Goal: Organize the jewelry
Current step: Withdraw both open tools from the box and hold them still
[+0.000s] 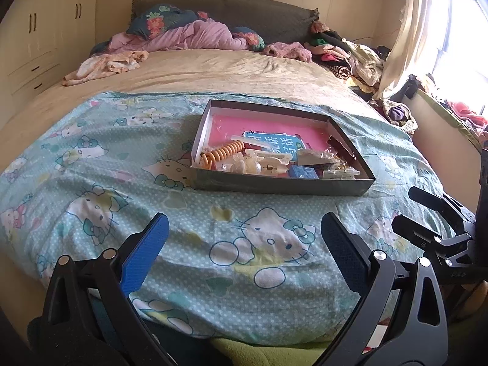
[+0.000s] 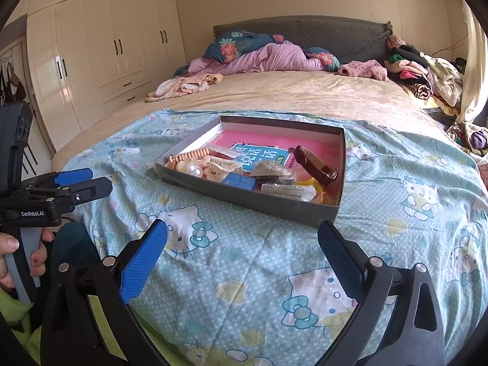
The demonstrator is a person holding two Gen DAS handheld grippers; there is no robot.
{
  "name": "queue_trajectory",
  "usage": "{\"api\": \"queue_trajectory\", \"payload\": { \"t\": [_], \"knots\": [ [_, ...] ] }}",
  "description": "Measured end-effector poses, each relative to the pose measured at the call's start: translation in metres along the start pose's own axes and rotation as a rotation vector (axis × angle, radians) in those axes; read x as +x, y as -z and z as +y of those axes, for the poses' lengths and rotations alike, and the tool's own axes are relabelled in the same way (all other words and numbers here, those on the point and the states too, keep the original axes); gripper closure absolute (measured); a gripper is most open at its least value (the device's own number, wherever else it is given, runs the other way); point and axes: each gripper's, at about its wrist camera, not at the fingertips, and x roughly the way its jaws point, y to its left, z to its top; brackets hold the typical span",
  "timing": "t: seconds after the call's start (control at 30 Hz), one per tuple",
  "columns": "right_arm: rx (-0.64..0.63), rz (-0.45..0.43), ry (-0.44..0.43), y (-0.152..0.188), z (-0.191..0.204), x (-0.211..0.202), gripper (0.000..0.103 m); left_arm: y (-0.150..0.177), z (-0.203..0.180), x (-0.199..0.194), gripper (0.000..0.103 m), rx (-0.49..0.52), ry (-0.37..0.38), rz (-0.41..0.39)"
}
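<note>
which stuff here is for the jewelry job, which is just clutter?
Job:
box
orange coil
brown case
blue box
left gripper and right gripper, both open and empty

Clutter:
pink bedding
clothes pile
wardrobe

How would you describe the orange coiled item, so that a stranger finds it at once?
On the Hello Kitty blanket stands a shallow grey box. The orange coiled item lies in its near-left corner. Only it is a ribbed orange spiral; its neighbours are pale or clear.
</note>
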Motion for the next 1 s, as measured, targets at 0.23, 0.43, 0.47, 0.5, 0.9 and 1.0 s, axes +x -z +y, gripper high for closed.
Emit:
{"api": "queue_trajectory", "payload": {
  "t": [0.23, 0.43, 0.47, 0.5, 0.9, 1.0],
  "knots": [
    [0.001, -0.003, -0.011, -0.0004, 0.0044, -0.0021, 0.005, 0.0007, -0.0011, -0.0013, 0.01, 0.002, -0.008, -0.005],
    [-0.001, -0.001, -0.013, 0.0003, 0.0045, -0.0027, 0.005, -0.0001, -0.0014, -0.0019, 0.01, 0.0, -0.012, -0.008],
    [-0.001, 0.0, -0.012, 0.0003, 0.0047, -0.0029, 0.005, 0.0, -0.0012, -0.0022, 0.01, 0.002, -0.013, -0.008],
    [0.0, -0.001, -0.011, 0.0005, 0.0045, -0.0032, 0.005, 0.0, -0.0005, -0.0034, 0.01, 0.003, -0.016, -0.008],
    [0.002, 0.001, -0.008, 0.0007, 0.0046, -0.005, 0.005, -0.0003, 0.0014, -0.0065, 0.01, 0.01, -0.036, -0.008],
    [0.0, 0.003, -0.008, 0.0007, 0.0047, -0.0052, 0.005, 0.0002, 0.0013, -0.0064, 0.01, 0.016, -0.04, -0.008]
  ]
}}
